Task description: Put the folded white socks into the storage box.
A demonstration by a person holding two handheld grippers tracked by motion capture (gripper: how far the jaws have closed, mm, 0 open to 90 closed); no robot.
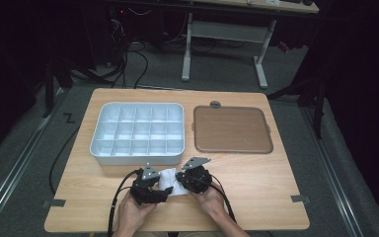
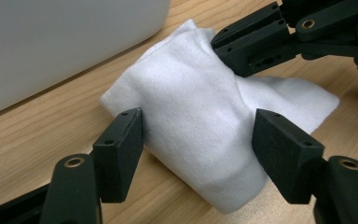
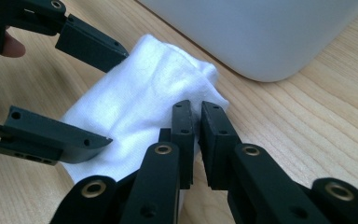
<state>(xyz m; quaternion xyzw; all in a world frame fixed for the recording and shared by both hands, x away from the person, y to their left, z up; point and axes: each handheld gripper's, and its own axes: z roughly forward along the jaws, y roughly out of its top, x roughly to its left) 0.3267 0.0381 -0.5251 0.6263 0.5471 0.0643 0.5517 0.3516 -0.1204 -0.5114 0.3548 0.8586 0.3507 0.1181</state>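
Left gripper view: left gripper (image 2: 198, 154) is straddling, wide-jawed, the folded white cotton cloth (image 2: 191, 121) while right gripper (image 3: 196, 119) is pinching its far edge.

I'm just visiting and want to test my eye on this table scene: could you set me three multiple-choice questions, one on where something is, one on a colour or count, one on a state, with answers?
1. Where does the white cloth lie?
A. Inside the compartment tray
B. On the table in front of the tray, between the two grippers
C. On the brown lid

2. What colour is the flat lid to the right of the compartment tray?
A. Brown
B. Green
C. Red

3. How do the right gripper's jaws stand?
A. Wide apart around the cloth
B. Pressed together on a fold of the cloth
C. Clamped on the tray's rim

Answers: 1 B, the high view shows it on bare wood near the hands. 2 A, it is plainly brown. 3 B, the right gripper view shows them pinching the cloth.
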